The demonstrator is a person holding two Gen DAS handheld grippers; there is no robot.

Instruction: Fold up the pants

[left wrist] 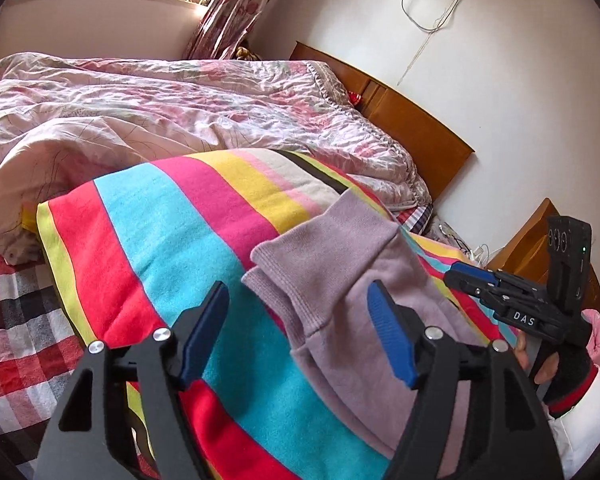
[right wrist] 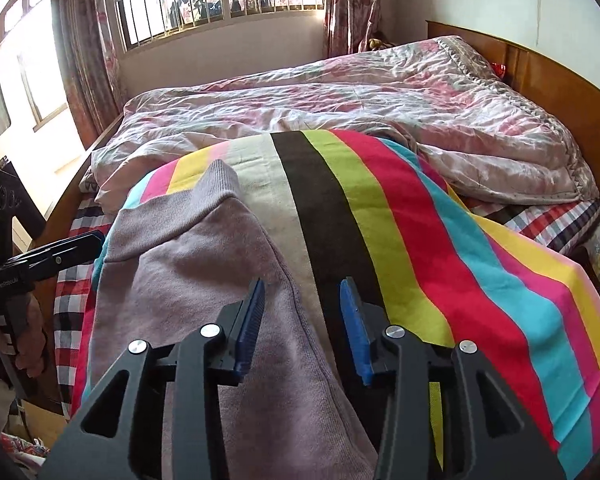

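Lilac sweatpants [left wrist: 332, 248] lie lengthwise on a bright striped blanket [left wrist: 160, 220], one leg on top of the other, with both ribbed cuffs at the far end. My left gripper [left wrist: 296, 288] stands open just above the cuffs, its blue pads clear of the cloth. In the right wrist view the pants [right wrist: 188, 264] fill the lower left. My right gripper [right wrist: 302, 284] hovers open over their right edge with nothing pinched. The right gripper [left wrist: 460, 272] also shows at the left view's right side, held in a gloved hand. The left gripper [right wrist: 96, 236] shows at the right view's left edge.
The striped blanket [right wrist: 420, 240] covers a bed with a red plaid sheet [left wrist: 16, 320]. A crumpled pink floral quilt [left wrist: 160, 108] is bunched behind it. A wooden headboard [left wrist: 412, 120] runs along the white wall, with a wooden nightstand [left wrist: 528, 240] beside it and a barred window [right wrist: 220, 0] beyond.
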